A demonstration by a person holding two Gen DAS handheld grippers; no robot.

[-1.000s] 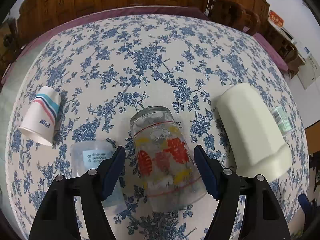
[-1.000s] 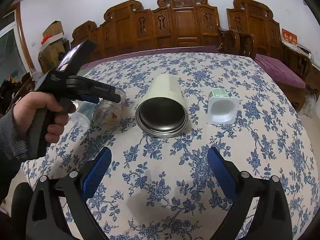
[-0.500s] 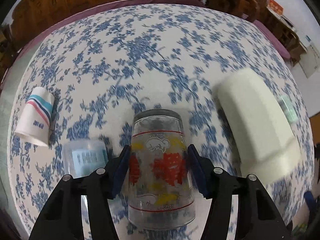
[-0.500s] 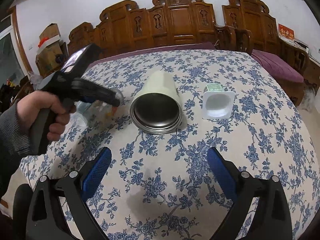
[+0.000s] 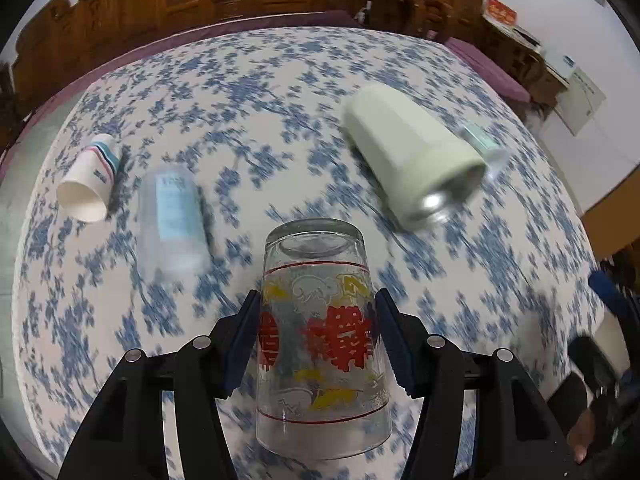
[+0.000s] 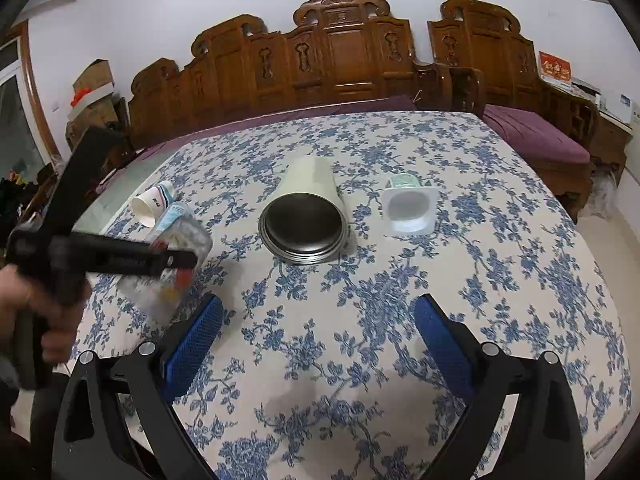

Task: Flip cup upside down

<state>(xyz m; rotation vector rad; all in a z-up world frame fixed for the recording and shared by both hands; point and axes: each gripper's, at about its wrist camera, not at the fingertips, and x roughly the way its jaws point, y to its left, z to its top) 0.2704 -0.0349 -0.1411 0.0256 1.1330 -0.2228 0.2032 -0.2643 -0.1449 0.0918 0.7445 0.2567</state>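
Two blue-padded fingers of the left gripper clamp the clear glass cup printed with red Chinese characters; the right gripper gapes wide, holding nothing.

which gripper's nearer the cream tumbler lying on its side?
Hard to call. The left gripper, shut on the printed glass, sits to the tumbler's left. The right gripper is open, facing its mouth from the near side. Neither touches it.
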